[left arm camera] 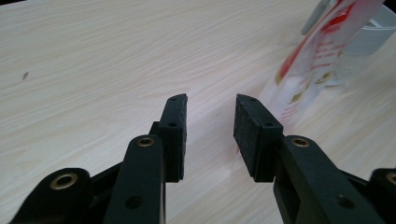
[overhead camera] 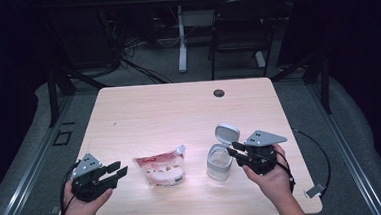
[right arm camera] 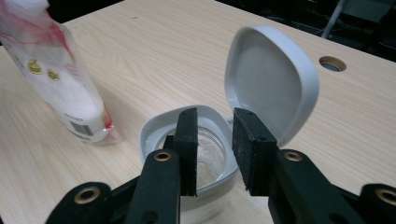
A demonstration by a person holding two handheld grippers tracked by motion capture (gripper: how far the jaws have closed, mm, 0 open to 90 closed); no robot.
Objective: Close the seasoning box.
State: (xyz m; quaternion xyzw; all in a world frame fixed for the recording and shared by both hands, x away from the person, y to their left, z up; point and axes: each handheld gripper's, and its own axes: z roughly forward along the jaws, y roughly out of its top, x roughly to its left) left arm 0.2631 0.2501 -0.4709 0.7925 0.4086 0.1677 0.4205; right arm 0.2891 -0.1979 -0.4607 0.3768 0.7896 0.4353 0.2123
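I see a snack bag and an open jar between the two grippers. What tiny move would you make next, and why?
Probably ease the left gripper rightward onto the pouch and close on it. Its jaws stand open with nothing between them, short of the pouch's edge. The clear container beside it already has its hinged lid up, and the right gripper waits open at its rim, so the pouch seems next to be lifted for pouring.

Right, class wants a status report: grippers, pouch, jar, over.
Left gripper open, beside pouch. Right gripper open, empty, at jar. Jar lid flipped up. Nothing in the way.
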